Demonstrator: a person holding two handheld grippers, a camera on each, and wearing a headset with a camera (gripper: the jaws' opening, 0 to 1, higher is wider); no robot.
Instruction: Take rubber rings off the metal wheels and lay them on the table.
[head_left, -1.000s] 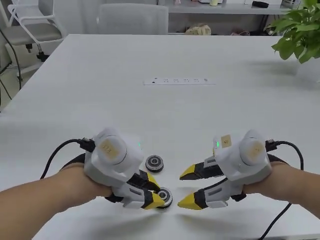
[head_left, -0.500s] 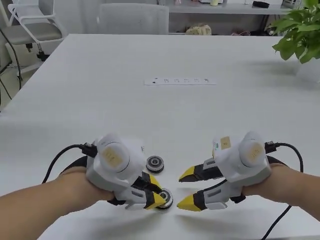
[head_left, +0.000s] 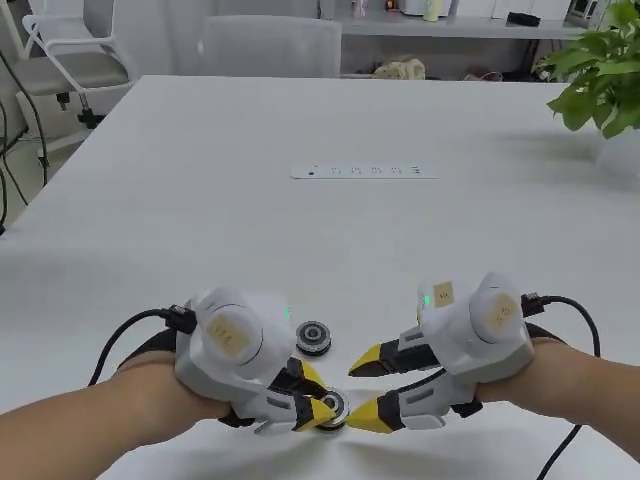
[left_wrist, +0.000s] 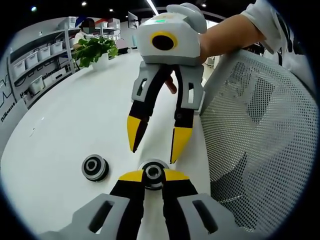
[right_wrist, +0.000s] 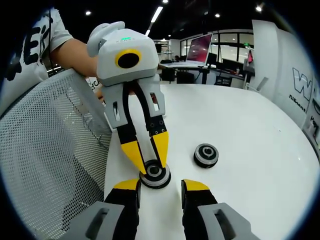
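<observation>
In the head view the wheel (head_left: 332, 404) is mostly covered by the yellow tips of the left gripper (head_left: 318, 410), so just a sliver of its metal face shows. Whether a rubber ring sits on it is hard to make out from there.

The left gripper view is clearer. The left gripper's jaws are closed narrow on the wheel (left_wrist: 152, 172), one tip on each side, and the wheel rests low on the white worktop (head_left: 300, 240) near its front edge. The right gripper (head_left: 364, 390) points inward from the other side with its jaws spread wide. Its tips lie just beside the held wheel, and whether they touch it cannot be told. In the right gripper view the wheel (right_wrist: 155, 176) lies just ahead of the gap between that gripper's own tips.

A second wheel (head_left: 313, 337), dark-rimmed, lies flat on the worktop just beyond the pair, apart from both grippers.

The left hand (head_left: 160, 375) and right hand (head_left: 560, 362) are held low, angled toward each other, each partly cut off by the gripper bodies. A power strip (head_left: 365, 172) lies farther up the worktop.
</observation>
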